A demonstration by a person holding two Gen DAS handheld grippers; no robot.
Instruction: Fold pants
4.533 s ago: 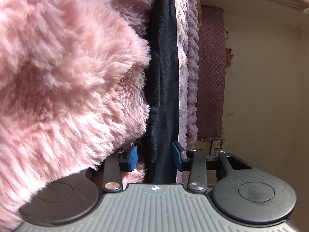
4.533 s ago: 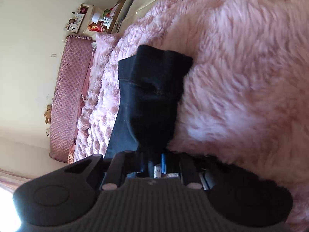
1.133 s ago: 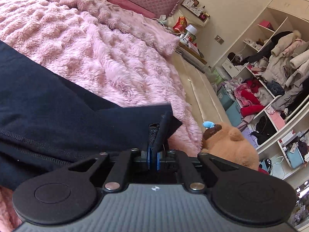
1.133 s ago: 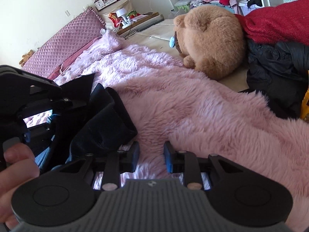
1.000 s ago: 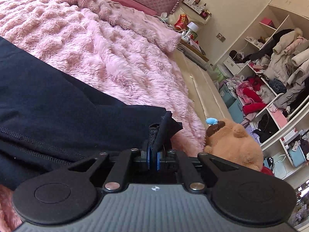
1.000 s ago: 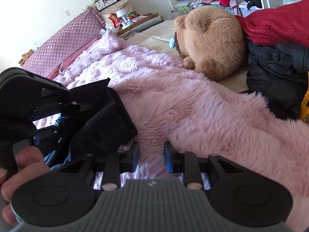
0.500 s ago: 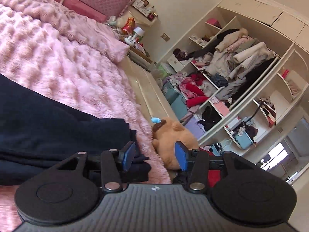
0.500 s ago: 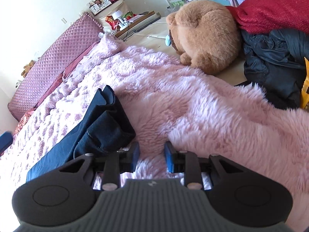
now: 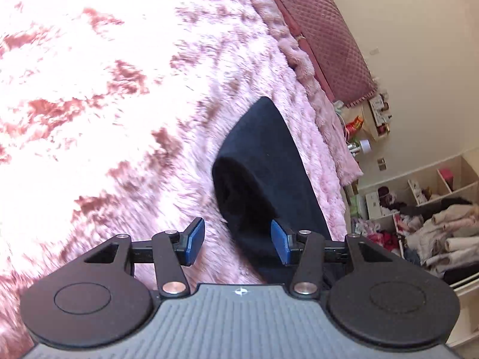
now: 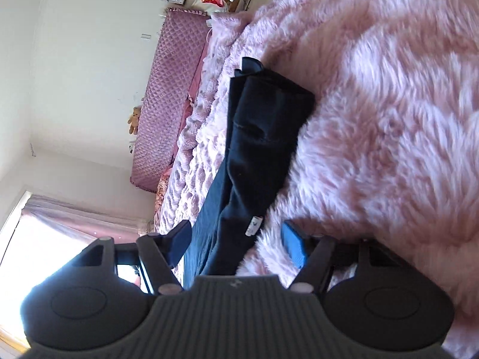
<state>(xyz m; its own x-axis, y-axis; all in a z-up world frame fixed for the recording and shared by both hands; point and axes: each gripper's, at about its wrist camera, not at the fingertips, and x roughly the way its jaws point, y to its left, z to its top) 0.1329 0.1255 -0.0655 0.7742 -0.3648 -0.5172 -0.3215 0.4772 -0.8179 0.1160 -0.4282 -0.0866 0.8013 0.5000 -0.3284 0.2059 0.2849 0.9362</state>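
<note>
The dark pants [image 10: 260,137] are laid lengthwise on the pink bed cover [image 10: 389,119], running straight ahead from the right gripper [image 10: 236,243], whose jaws, just opened, straddle the near end ungripped, while the left gripper [image 9: 238,240] is held half open and empty at the rounded fold

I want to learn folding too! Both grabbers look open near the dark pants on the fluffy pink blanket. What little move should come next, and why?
Probably closing the right gripper on the pants. Its jaws have just been opening and now stand wide around the near end without pinching it. The left gripper is open too, at the rounded fold. Nothing is held, so a grip likely comes before another fold on the blanket.
</note>
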